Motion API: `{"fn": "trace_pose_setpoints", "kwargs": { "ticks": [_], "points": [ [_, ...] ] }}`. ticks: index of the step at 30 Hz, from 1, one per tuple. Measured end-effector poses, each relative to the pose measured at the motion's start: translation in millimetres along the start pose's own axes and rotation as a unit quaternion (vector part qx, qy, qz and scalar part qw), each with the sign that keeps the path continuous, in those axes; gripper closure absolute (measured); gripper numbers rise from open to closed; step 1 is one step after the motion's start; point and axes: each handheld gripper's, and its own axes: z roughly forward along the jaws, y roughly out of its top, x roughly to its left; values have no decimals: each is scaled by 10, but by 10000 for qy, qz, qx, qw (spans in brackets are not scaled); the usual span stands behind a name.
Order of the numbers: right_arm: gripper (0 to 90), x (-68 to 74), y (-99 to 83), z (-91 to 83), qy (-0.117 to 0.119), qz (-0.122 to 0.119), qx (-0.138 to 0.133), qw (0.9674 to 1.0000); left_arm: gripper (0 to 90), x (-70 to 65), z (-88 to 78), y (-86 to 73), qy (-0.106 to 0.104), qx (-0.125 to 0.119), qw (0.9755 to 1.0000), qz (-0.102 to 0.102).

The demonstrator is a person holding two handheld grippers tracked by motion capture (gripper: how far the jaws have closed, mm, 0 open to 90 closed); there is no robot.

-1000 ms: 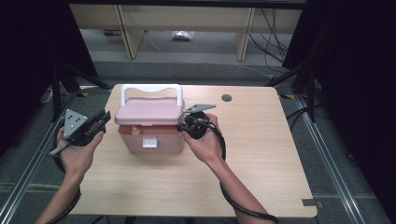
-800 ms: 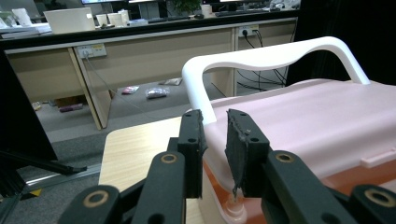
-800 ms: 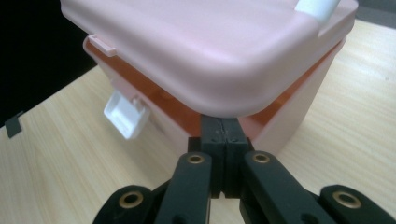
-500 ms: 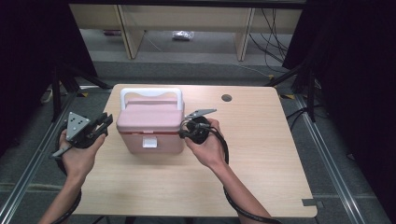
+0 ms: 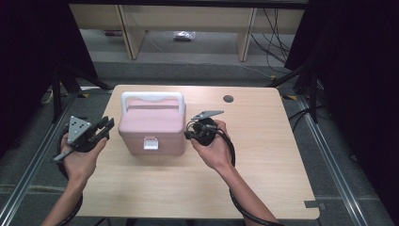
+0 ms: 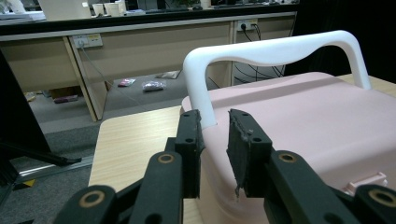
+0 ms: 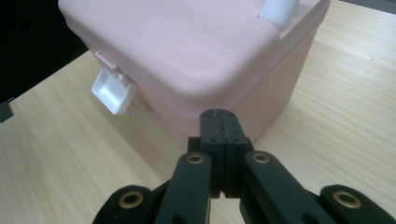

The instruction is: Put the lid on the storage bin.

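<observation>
A pink lidded box (image 5: pixel 151 123) with a white carry handle (image 5: pixel 151 96) and a white front latch (image 5: pixel 150 143) stands on the wooden table (image 5: pixel 268 155). My left gripper (image 5: pixel 109 126) hovers just left of the box. In the left gripper view it (image 6: pixel 215 135) points at the handle's base (image 6: pixel 201 93), and its jaws have just been opening with nothing between them. My right gripper (image 5: pixel 189 135) sits at the box's right side. In the right gripper view it (image 7: pixel 219 123) is shut and empty, its tips close to the box's corner (image 7: pixel 205 84), with the latch (image 7: pixel 114 95) flipped outward.
A small round hole (image 5: pixel 228 99) lies in the tabletop at the back right. Beyond the table are wooden shelf legs (image 5: pixel 127 28) and a small bag (image 5: pixel 184 35) on the floor. Metal rails (image 5: pixel 329 155) run along both sides of the table.
The right gripper has slipped down from the lid's right edge to beside the box, and the lid looks settled flat. The left jaws stand slightly wider.
</observation>
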Motion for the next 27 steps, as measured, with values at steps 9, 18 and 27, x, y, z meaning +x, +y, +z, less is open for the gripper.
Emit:
{"fn": "trace_pose_setpoints", "kwargs": {
  "ticks": [9, 18, 27],
  "points": [
    [865, -191, -68, -157, -292, -93, -127, 9995, 632, 44, -50, -79, -51, -51, 9999, -108],
    [819, -417, -216, -320, -544, 52, -278, 9981, 527, 55, -118, -198, -46, -60, 9996, -269],
    [741, -652, -401, -498, -925, 16, -415, 9948, 477, 90, -188, -429, 145, -42, 9993, -353]
  ]
}}
